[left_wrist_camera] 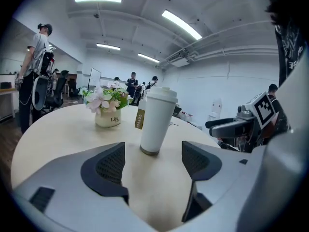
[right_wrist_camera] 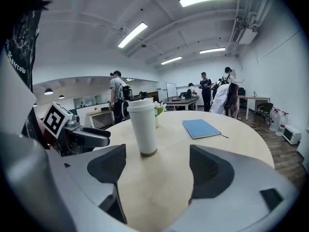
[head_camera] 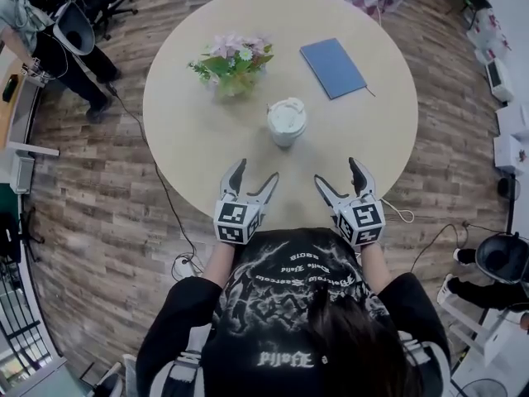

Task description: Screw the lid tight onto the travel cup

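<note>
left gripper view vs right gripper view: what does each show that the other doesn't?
Only the left gripper view: the brown tag on the cup, the flower pot in full, and the right tongs at its right side.
Only the right gripper view: the blue notebook and the left tongs at its left side.
Both: the lidded white cup upright on the round table, ahead of that view's own open tongs, with nothing between them.
</note>
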